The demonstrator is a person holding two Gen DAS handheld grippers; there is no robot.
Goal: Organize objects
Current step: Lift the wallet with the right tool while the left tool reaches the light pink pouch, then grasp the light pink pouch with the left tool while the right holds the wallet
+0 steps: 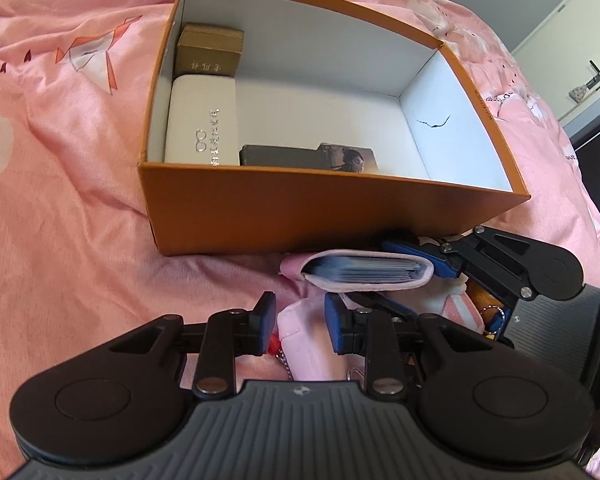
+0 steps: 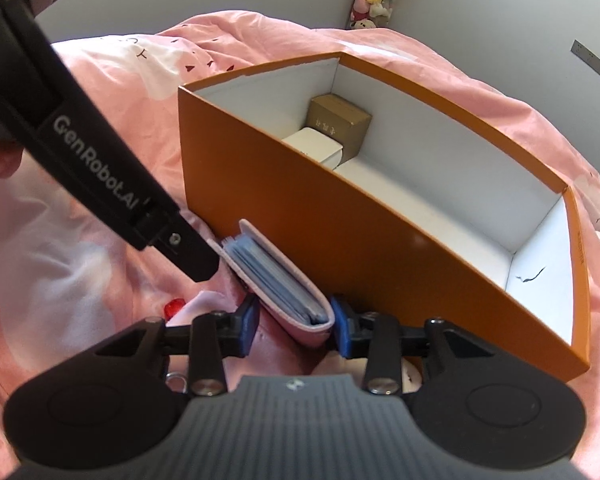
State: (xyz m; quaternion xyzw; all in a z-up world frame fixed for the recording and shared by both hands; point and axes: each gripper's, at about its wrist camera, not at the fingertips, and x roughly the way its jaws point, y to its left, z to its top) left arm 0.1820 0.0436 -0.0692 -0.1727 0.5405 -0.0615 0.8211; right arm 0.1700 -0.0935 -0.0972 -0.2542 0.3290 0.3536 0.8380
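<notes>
Just outside the orange box [image 2: 320, 216], on the pink bedding [image 1: 60, 200], the pink card holder [image 2: 284, 284] sits pinched at its folded end by the right gripper [image 2: 294, 322]. The left gripper [image 1: 300, 322] holds pink cloth [image 1: 300, 340]. Its long axis runs along the box wall, open end away from the gripper — tilt it and cards could spill, I judge.

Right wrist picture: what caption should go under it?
Right gripper pinches a pink card holder beside the orange box.
</notes>
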